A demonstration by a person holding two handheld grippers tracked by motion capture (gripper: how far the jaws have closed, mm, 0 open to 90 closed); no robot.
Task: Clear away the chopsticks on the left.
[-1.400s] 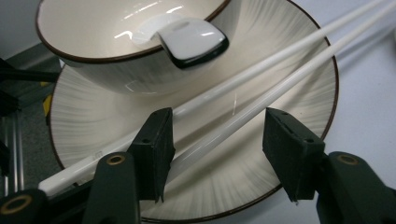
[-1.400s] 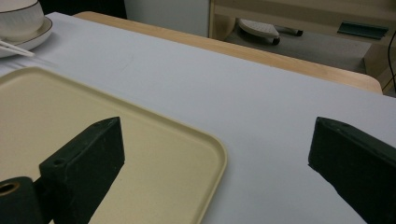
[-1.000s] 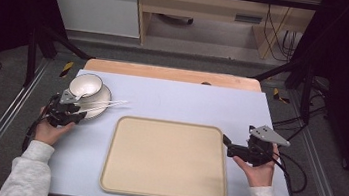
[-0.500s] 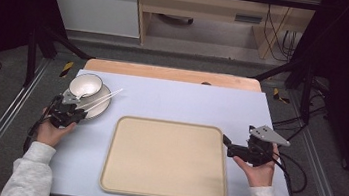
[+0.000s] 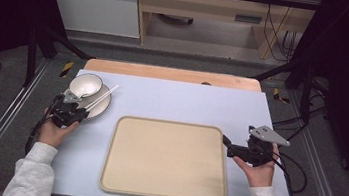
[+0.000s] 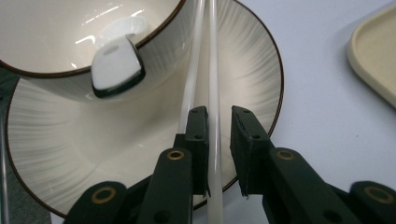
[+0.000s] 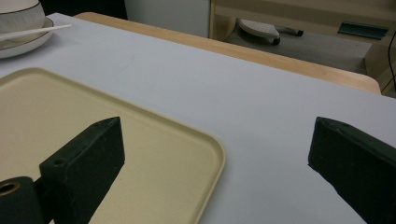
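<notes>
Since the earlier high view, the 2 white plastic chopsticks (image 5: 100,97) have shifted a little on the plate, now slanting up to the right from the left gripper (image 5: 76,111), while the right gripper (image 5: 228,144) has kept its place at the tray's right edge. Between those frames the left jaws closed in sharply and have just eased slightly apart again.

From the left gripper view, 1 chopstick (image 6: 213,116) runs straight down the narrow gap between the 2 black jaws; the left jaw lies against it, but a sliver of space shows on the right side, so I cannot tell whether it is truly pinched. Its twin (image 6: 189,100) passes just outside the left jaw, touching the first higher up. Both sticks lie across the round cream ceramic plate with a thin brown rim (image 6: 60,154), leaning against the wall of the matching cream ceramic bowl (image 6: 56,28) that sits on that plate. A white ceramic spoon (image 6: 116,63) hangs over the bowl's rim.

Plate and bowl stand at the far left of the pale blue tabletop (image 5: 177,101), near the beige rectangular plastic tray (image 5: 167,160) in the middle.

Over on the right, the jaws stand wide apart with nothing between them, 1 above the tray's corner (image 7: 205,158), the other over bare table.
</notes>
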